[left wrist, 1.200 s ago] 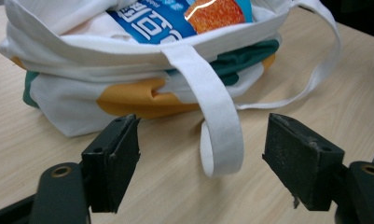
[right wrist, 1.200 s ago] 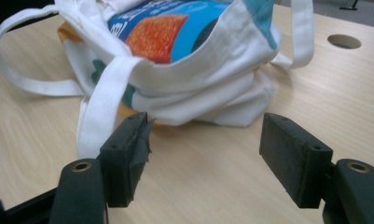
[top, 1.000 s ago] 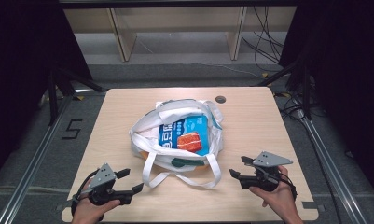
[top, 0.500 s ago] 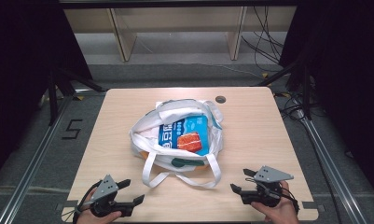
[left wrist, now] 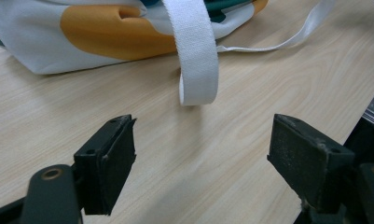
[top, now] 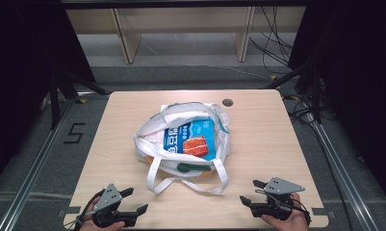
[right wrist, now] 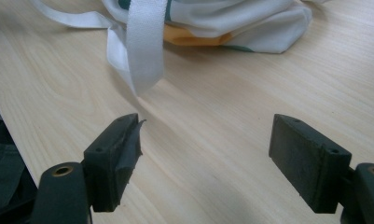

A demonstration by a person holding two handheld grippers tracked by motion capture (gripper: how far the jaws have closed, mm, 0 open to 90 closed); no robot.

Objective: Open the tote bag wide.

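A white tote bag (top: 181, 144) with orange and green patches lies mid-desk (top: 277, 139), holding a blue packet (top: 193, 139); both tools (top: 133, 204) (top: 250, 192) gape empty near the front edge; dark floor around

Bright even tabletop, dark surroundings, soft shadows

We've got the left gripper (top: 134, 202) and right gripper (top: 250, 191) both low at the near table edge, jaws spread wide, each held in a hand, well apart.
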